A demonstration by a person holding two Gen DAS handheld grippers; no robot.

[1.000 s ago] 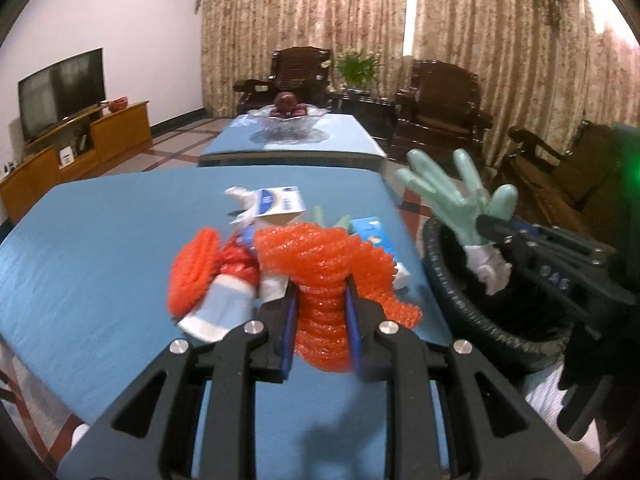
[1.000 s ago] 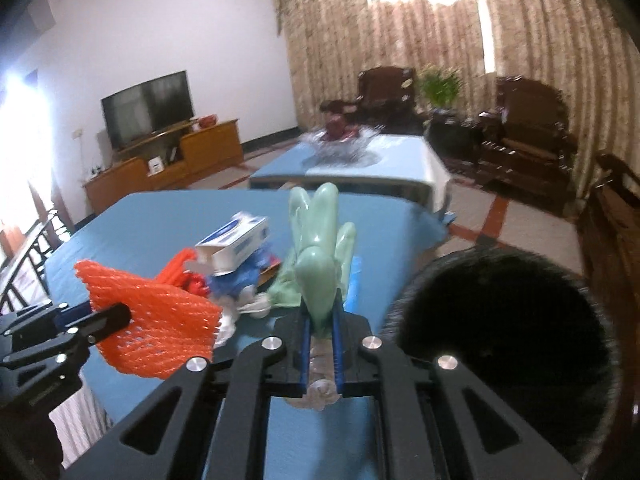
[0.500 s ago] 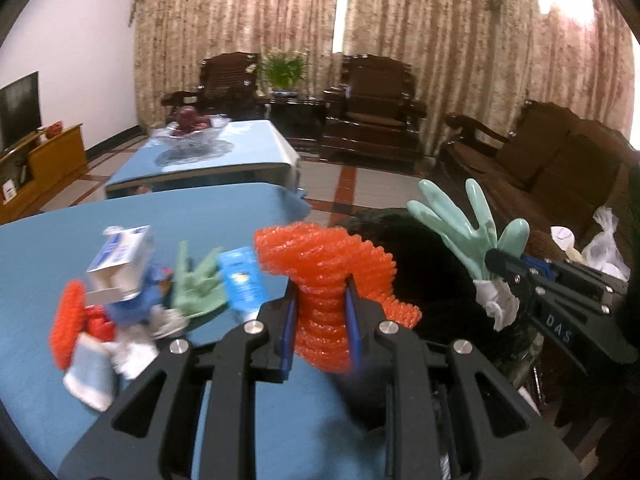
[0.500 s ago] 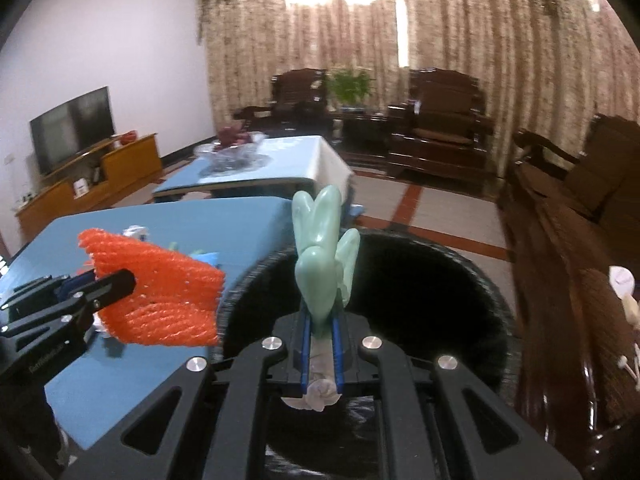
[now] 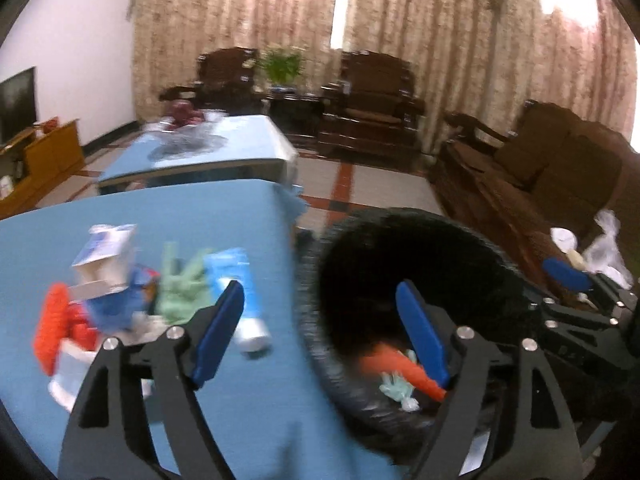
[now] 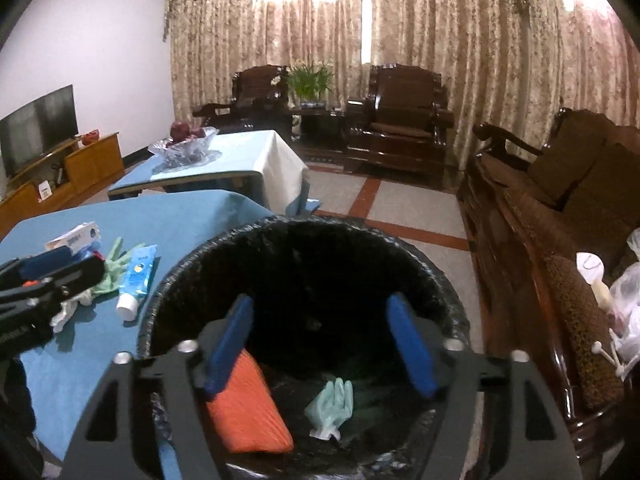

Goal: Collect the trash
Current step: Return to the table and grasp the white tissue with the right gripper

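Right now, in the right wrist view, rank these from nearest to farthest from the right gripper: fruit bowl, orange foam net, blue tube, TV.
1. orange foam net: inside the trash bin, just below the right gripper.
2. blue tube: on the near blue table, left of the bin.
3. fruit bowl: on the farther table.
4. TV: far left wall.

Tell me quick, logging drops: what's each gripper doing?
Left gripper: open, holding nothing.
Right gripper: open, holding nothing, over the bin.

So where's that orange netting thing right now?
In the right wrist view, the orange foam net lies inside the black trash bin, low on the left, beside the green glove.
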